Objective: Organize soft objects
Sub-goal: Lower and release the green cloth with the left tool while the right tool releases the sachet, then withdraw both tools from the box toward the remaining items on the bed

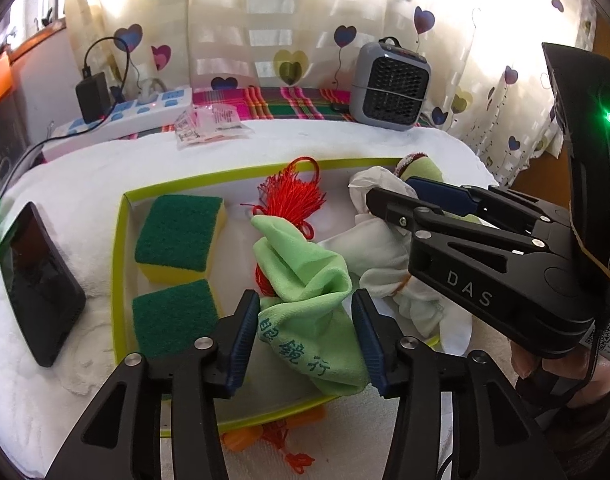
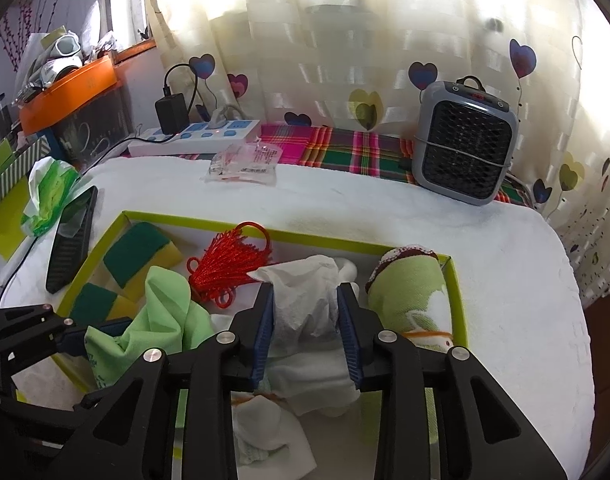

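Sorting soft items in green-rimmed tray.
Green cloth is clamped by left gripper; white tissue is gripped by right gripper.

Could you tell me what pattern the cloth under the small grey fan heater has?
A pink, green and red plaid cloth, clearest in the right wrist view.

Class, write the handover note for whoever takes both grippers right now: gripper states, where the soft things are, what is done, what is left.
Left gripper: closed on the green cloth, over the tray.
Right gripper: closed on the white tissue.
In the tray: two sponges, red tassel, white cloths, rolled green towel.
Done: most things are in the tray.
Left: place both held pieces; an orange tassel lies outside.
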Available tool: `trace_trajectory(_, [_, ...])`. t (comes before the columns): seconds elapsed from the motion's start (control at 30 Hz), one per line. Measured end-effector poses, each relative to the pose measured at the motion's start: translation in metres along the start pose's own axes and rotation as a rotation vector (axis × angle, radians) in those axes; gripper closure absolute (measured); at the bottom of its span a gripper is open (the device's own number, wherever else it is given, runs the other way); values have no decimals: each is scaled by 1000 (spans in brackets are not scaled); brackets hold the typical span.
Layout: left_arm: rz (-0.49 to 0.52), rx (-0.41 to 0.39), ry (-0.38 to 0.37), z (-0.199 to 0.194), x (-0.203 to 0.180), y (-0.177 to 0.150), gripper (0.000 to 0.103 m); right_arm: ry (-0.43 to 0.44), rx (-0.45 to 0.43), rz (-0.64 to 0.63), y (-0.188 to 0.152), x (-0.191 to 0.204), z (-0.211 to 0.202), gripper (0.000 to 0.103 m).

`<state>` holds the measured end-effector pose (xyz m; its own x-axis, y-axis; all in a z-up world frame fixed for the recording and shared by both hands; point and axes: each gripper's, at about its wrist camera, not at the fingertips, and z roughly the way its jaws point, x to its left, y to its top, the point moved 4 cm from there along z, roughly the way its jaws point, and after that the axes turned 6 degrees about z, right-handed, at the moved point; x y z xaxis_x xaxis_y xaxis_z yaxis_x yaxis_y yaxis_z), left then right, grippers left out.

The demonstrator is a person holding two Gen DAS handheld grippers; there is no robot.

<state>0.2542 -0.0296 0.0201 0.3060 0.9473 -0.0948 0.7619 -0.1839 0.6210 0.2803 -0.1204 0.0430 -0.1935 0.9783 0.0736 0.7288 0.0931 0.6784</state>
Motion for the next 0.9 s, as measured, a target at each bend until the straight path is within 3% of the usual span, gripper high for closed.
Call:
trace_trajectory(0.27, [0, -20, -6, -11, -2, -1, 48, 1, -18, 15, -2, 0, -10, 55])
trace_trajectory(0.9, [-1, -81, 25, -54, -4, -12, 46, 42, -82, 60, -11, 4, -53, 48])
